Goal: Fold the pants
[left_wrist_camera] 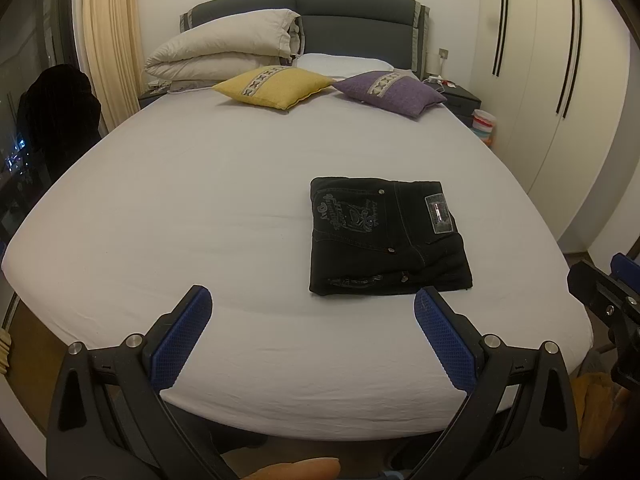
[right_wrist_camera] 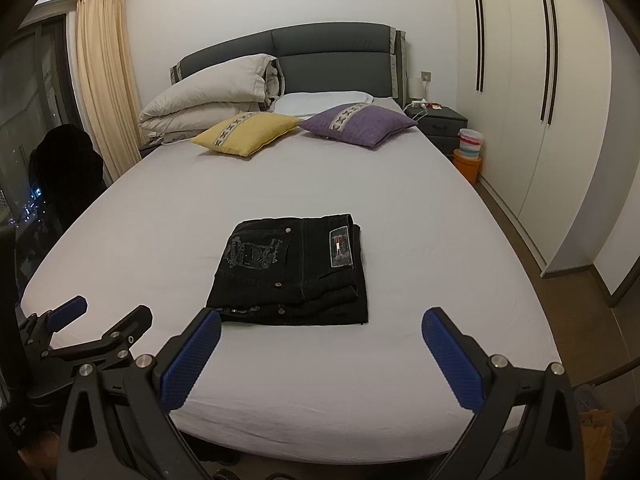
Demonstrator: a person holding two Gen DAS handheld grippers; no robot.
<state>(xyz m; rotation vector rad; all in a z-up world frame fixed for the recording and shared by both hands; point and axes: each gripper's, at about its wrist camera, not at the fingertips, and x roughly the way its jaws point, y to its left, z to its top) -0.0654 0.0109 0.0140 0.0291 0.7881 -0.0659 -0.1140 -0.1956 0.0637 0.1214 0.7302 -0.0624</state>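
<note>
left tool (left_wrist_camera: 312,300) wide open, empty | right tool (right_wrist_camera: 320,320) wide open, empty | folded pants (right_wrist_camera: 292,268) near bed (right_wrist_camera: 360,400) foot edge

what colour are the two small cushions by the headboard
One yellow cushion, one purple cushion; clearest in the right wrist view.

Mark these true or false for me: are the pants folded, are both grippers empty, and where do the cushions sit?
1. The black pants lie folded in a compact stack on the bed. True.
2. The left gripper is shut on the pants. False: its fingers stand wide apart, holding nothing.
3. The right gripper is open and clear of the pants. True.
4. The yellow cushion lies on top of the pants. False: it rests near the headboard, beside the purple cushion.
5. The folded duvet covers the pants. False: it is stacked at the head of the bed.
</note>
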